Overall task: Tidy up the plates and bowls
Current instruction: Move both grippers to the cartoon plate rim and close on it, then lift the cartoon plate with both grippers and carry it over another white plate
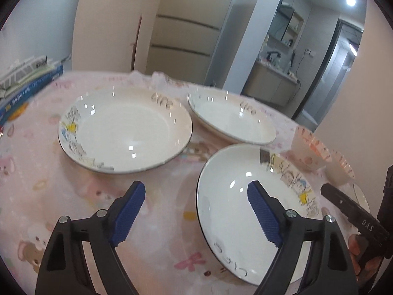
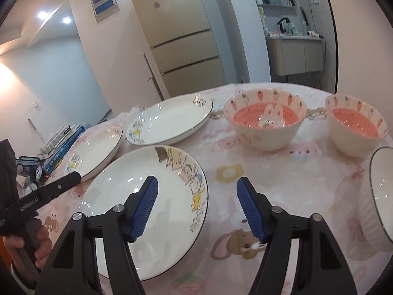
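Note:
Three white plates with cartoon prints lie on the pink tablecloth. The nearest plate lies under both grippers. My left gripper stands open, with the plate's left rim between its blue pads, which do not touch it. My right gripper is open over the same plate's right rim, one pad above the plate and one above the cloth. Beyond lie the two other plates. Two pink carrot-print bowls stand at the back right.
A white bowl with a dark rim sits at the right edge. Stacked books lie at the table's far left. A person's hand holds the other gripper's handle at the lower left. A fridge stands behind the table.

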{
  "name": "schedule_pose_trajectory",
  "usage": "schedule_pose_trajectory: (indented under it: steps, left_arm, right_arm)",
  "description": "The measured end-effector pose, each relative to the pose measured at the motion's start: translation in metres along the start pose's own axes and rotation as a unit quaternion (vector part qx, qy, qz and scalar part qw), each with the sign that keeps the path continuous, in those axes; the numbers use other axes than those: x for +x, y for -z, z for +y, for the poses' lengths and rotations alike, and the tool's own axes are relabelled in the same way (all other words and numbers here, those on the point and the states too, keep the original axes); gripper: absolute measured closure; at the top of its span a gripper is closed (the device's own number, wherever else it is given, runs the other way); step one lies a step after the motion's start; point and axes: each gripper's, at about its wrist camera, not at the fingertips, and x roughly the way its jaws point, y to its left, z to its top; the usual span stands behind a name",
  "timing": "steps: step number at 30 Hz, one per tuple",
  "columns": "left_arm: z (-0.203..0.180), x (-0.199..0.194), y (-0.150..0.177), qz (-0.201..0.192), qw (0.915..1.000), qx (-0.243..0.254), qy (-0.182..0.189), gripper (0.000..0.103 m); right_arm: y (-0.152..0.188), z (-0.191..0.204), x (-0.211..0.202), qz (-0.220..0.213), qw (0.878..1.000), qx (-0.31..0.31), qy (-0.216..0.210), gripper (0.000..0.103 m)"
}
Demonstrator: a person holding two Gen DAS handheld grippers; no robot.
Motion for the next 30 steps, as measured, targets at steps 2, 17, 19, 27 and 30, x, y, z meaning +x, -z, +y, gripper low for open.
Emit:
schedule_pose_trajectory:
  steps: [2,17,19,27,30]
  left_arm:
    - [-0.001,0.005,0.005,0.013,0.9999,-0.002,0.002,0.016]
    - [0.009,0.024,0.015,0.071,0.9965,-0.039,0.022,0.044]
    - [0.008,0.023,0.015,0.07,0.9966,-0.036,0.022,0.052]
    - [-0.001,0.022,0.018,0.074,0.9968,-0.014,0.026,0.089]
    - [-0.002,0.021,0.019,0.072,0.9971,-0.007,0.021,0.089]
  right_arm:
    - [0.002,0.0,0.004,0.012,1.0,0.001,-0.002,0.044]
    - [0.017,0.0,0.028,0.094,0.995,0.025,-0.023,0.07]
    - [0.017,-0.001,0.029,0.096,0.995,0.029,-0.025,0.072]
    - [0.018,-0.004,0.029,0.093,0.994,0.045,-0.03,0.088]
    - [0.017,-0.003,0.029,0.095,0.994,0.043,-0.029,0.088]
